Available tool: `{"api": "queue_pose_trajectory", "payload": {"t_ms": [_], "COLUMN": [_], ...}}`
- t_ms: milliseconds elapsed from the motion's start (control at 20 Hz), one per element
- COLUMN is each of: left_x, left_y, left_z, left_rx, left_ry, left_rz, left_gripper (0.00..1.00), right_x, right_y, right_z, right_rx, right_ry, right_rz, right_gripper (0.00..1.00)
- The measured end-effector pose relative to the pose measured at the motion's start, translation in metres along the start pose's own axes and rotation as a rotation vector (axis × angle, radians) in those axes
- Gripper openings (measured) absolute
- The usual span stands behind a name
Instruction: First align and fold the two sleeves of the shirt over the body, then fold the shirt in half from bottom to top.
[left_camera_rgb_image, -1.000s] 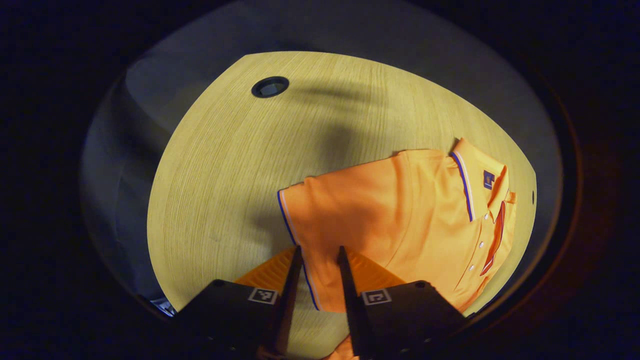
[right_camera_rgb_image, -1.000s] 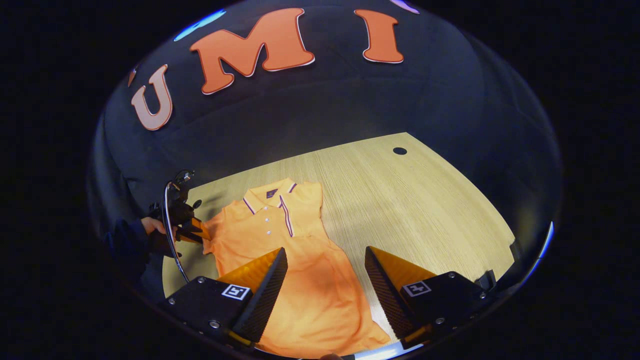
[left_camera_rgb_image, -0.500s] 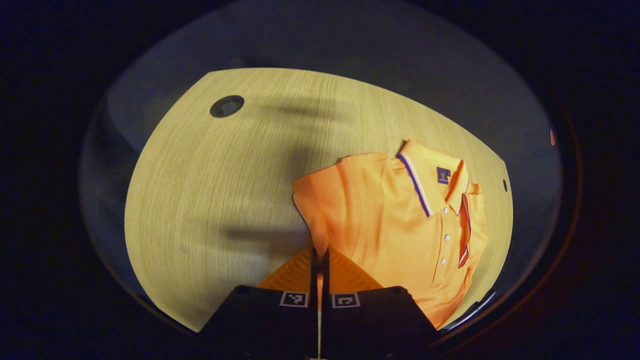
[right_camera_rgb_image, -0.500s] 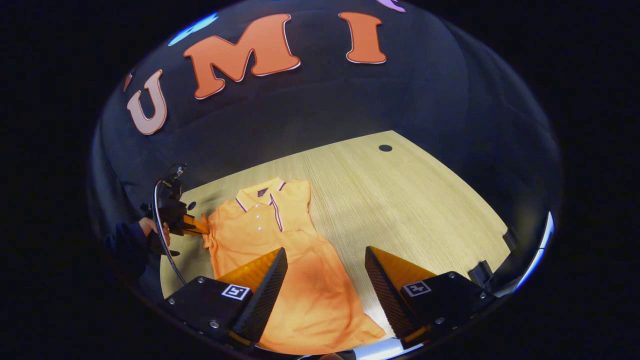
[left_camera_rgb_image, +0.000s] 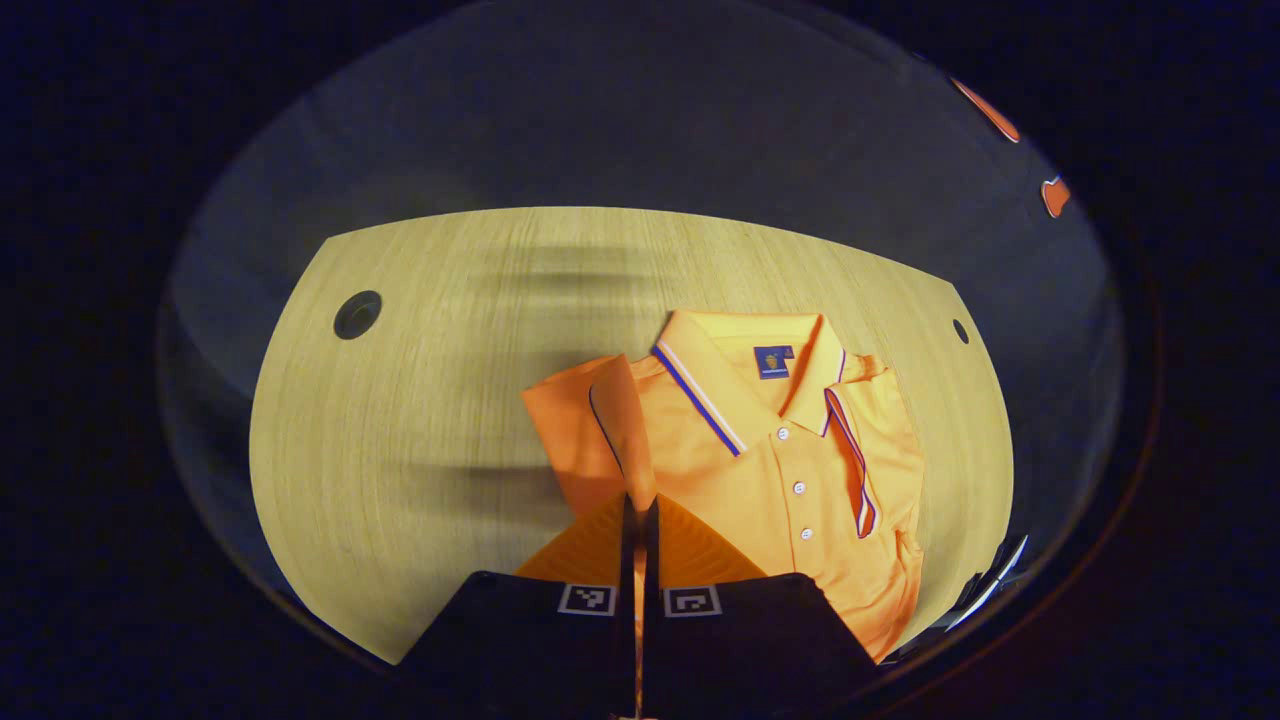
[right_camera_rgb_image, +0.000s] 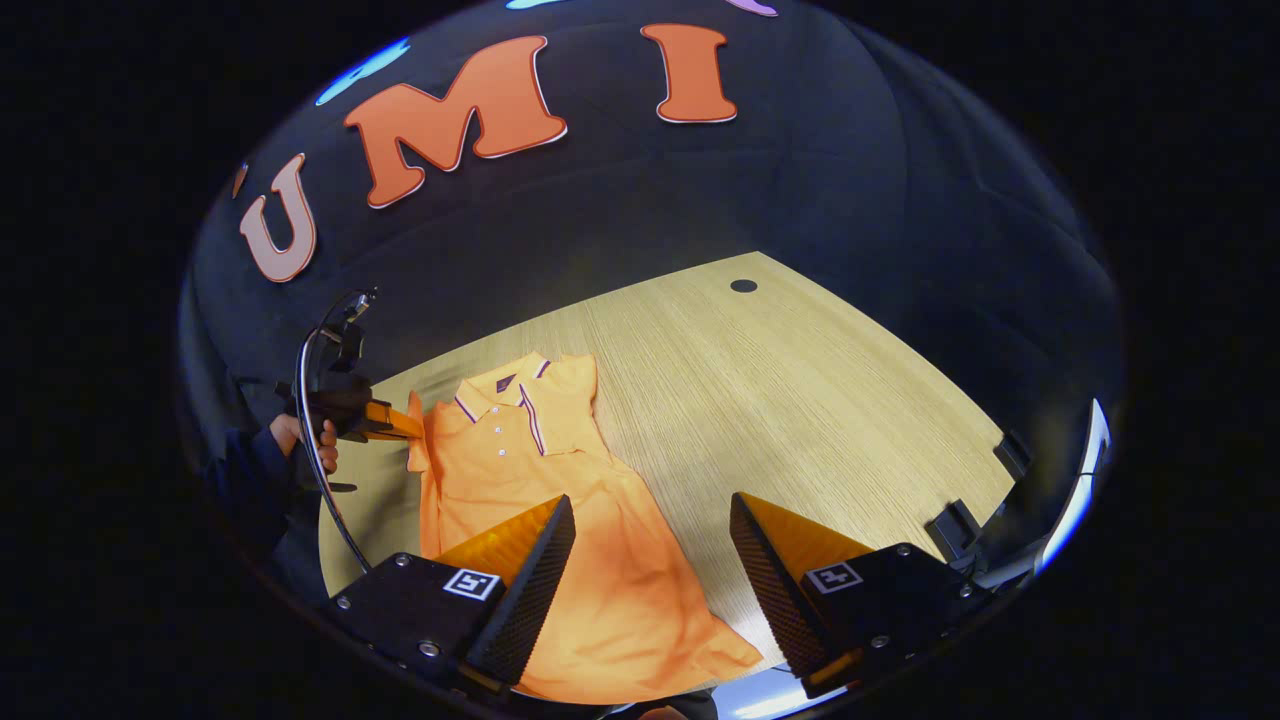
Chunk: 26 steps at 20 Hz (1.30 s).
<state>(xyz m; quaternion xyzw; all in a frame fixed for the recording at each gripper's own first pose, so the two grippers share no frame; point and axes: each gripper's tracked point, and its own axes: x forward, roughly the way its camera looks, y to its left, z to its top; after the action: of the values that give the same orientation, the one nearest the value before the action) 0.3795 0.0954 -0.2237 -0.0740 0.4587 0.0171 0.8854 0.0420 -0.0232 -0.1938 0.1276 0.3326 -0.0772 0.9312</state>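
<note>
Two claws: left claw (left_camera_rgb_image: 638, 505) pinches the shirt's (left_camera_rgb_image: 800, 470) sleeve (left_camera_rgb_image: 600, 420); right claw (right_camera_rgb_image: 650, 545) gapes wide, empty.

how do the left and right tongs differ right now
The left tongs are shut on the shirt's sleeve, lifting it off the table; the right tongs gape open and hold nothing. The left tongs sit beside the collar; the right tongs hang over the hem. Both point at the same shirt.
</note>
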Motion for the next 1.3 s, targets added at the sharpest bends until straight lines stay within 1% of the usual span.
{"api": "queue_pose_trajectory", "payload": {"t_ms": [100,150,200,300,350,400,450,500,550,650,750,950,1050,1150,1300], "left_x": [0.005,0.014,0.010,0.010,0.010,0.004,0.000,-0.007,-0.009,-0.027,-0.042,-0.072,-0.083,-0.100,-0.120], "left_y": [-0.016,-0.025,-0.040,-0.060,-0.068,-0.069,-0.067,-0.065,-0.063,-0.058,-0.055,-0.047,-0.044,-0.046,-0.042], "left_z": [0.002,0.000,-0.003,-0.009,-0.010,-0.012,-0.011,-0.013,-0.014,-0.027,-0.039,-0.077,-0.095,-0.111,-0.134], "left_rx": [0.004,0.007,0.011,0.013,0.008,0.011,0.017,0.022,0.019,0.008,-0.015,-0.072,-0.084,-0.105,-0.113], "left_ry": [0.002,0.010,0.024,0.046,0.039,0.032,0.018,0.007,-0.002,-0.017,-0.035,-0.046,-0.054,-0.060,-0.073], "left_rz": [-0.022,-0.047,-0.091,-0.152,-0.169,-0.168,-0.150,-0.137,-0.119,-0.084,-0.060,-0.029,-0.013,-0.017,0.010], "left_gripper": [0.05,0.07,0.10,0.15,0.30,0.37,0.60,0.64,0.76,0.89,0.94,0.97,0.97,0.98,0.98], "right_x": [-0.001,-0.002,-0.001,0.000,0.002,0.005,0.006,0.008,0.010,0.013,0.014,0.018,0.018,0.017,0.019], "right_y": [-0.002,-0.001,-0.001,-0.001,-0.001,-0.001,-0.001,0.000,0.000,-0.001,-0.003,-0.007,-0.010,-0.011,-0.018], "right_z": [-0.002,-0.004,-0.004,-0.004,-0.004,-0.005,-0.005,-0.004,-0.004,-0.006,-0.009,-0.024,-0.031,-0.038,-0.052], "right_rx": [0.000,0.004,0.007,0.001,-0.008,-0.015,-0.025,-0.038,-0.055,-0.093,-0.123,-0.182,-0.206,-0.220,-0.258], "right_ry": [0.003,0.007,0.008,0.010,0.014,0.021,0.023,0.023,0.024,0.034,0.052,0.093,0.110,0.131,0.162], "right_rz": [-0.004,0.000,0.004,0.015,0.025,0.031,0.044,0.056,0.066,0.086,0.114,0.159,0.180,0.208,0.219], "right_gripper": [0.95,0.95,0.95,0.95,0.95,0.95,0.95,0.95,0.95,0.95,0.95,0.97,0.98,0.99,0.99]}}
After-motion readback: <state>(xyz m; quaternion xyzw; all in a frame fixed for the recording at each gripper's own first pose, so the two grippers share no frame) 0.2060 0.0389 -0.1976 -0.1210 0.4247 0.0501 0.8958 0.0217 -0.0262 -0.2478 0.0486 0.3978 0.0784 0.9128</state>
